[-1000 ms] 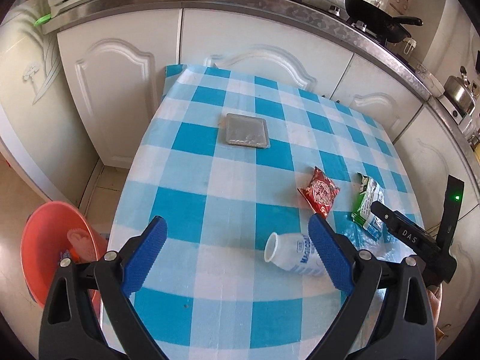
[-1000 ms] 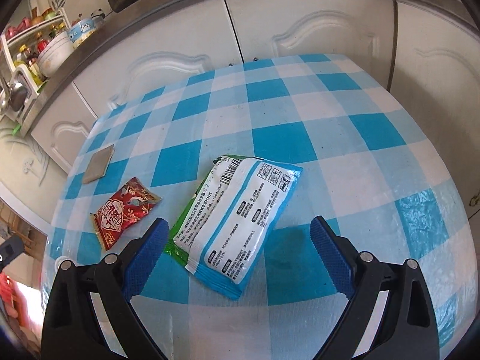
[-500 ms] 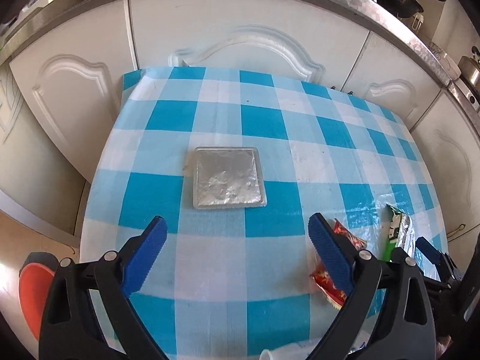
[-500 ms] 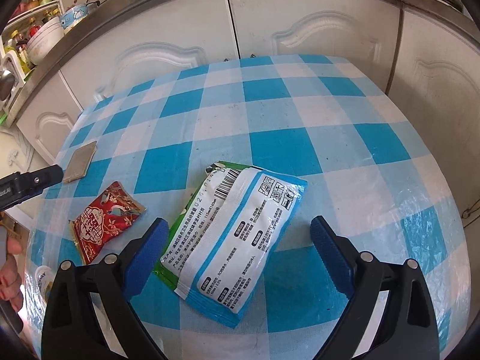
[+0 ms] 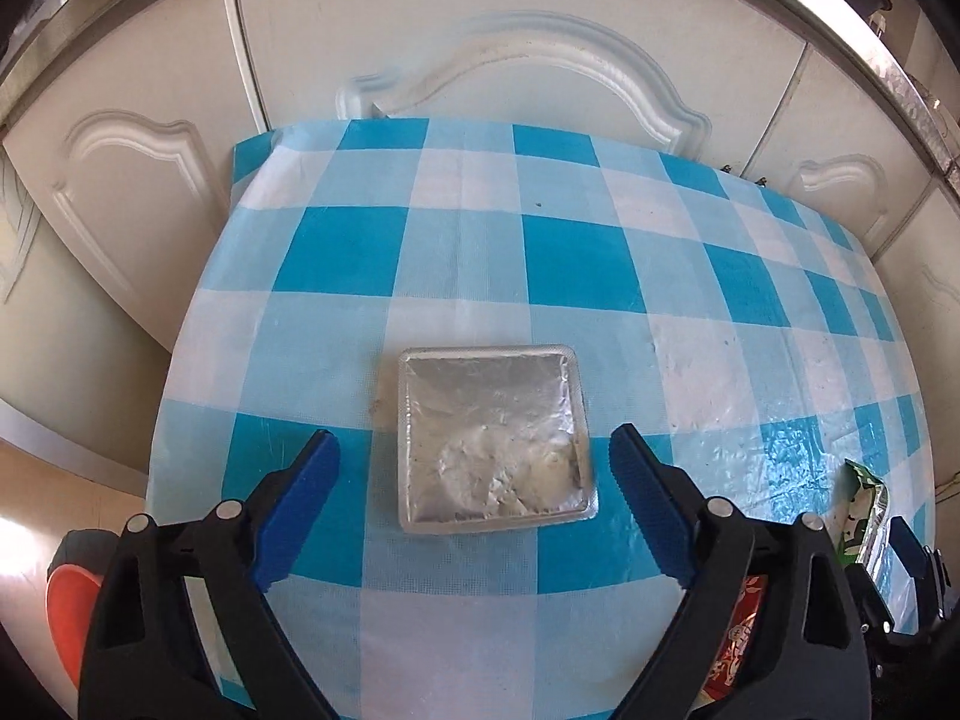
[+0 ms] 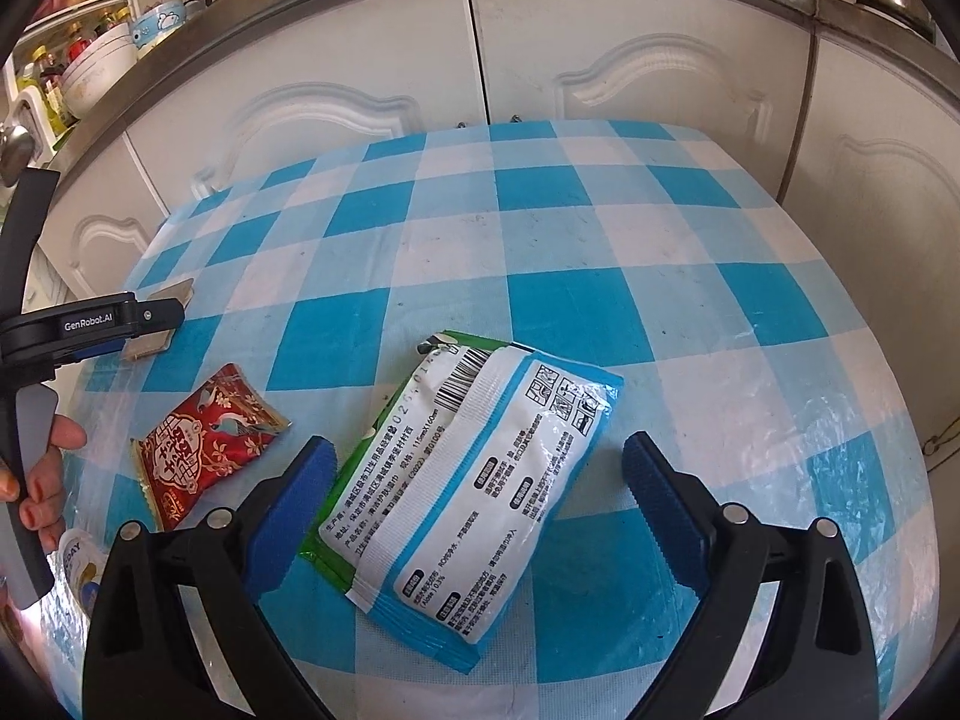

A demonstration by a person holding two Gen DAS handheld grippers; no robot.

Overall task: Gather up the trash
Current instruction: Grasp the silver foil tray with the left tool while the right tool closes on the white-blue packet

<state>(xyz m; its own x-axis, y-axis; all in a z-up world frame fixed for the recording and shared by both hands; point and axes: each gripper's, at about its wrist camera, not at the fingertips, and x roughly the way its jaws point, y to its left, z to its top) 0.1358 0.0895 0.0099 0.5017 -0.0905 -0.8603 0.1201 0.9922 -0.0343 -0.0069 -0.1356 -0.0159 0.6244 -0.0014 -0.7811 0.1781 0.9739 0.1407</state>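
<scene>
A square silver foil tray (image 5: pixel 492 438) lies flat on the blue-checked tablecloth (image 5: pixel 576 264). My left gripper (image 5: pixel 474 456) hovers over its near half, one blue finger on each side; the jaws are closing and the pads stand clear of the tray's edges. In the right wrist view a white, blue and green wipes pack (image 6: pixel 480 516) lies between the fingers of my right gripper (image 6: pixel 477 450), which is open and not touching it. A red snack packet (image 6: pixel 204 444) lies to its left, and a white bottle (image 6: pixel 78 558) shows at the lower left edge.
White cabinet doors (image 5: pixel 528 30) stand close behind the table. An orange bucket (image 5: pixel 72 606) sits on the floor at the lower left. A person's hand (image 6: pixel 48 480) holds the left gripper at the table's left side. Bowls and jars (image 6: pixel 96 60) stand on the counter.
My left gripper moved away from the white bottle to the foil tray, dropped closer to it, and its jaws narrowed a little. The right gripper stayed over the wipes pack.
</scene>
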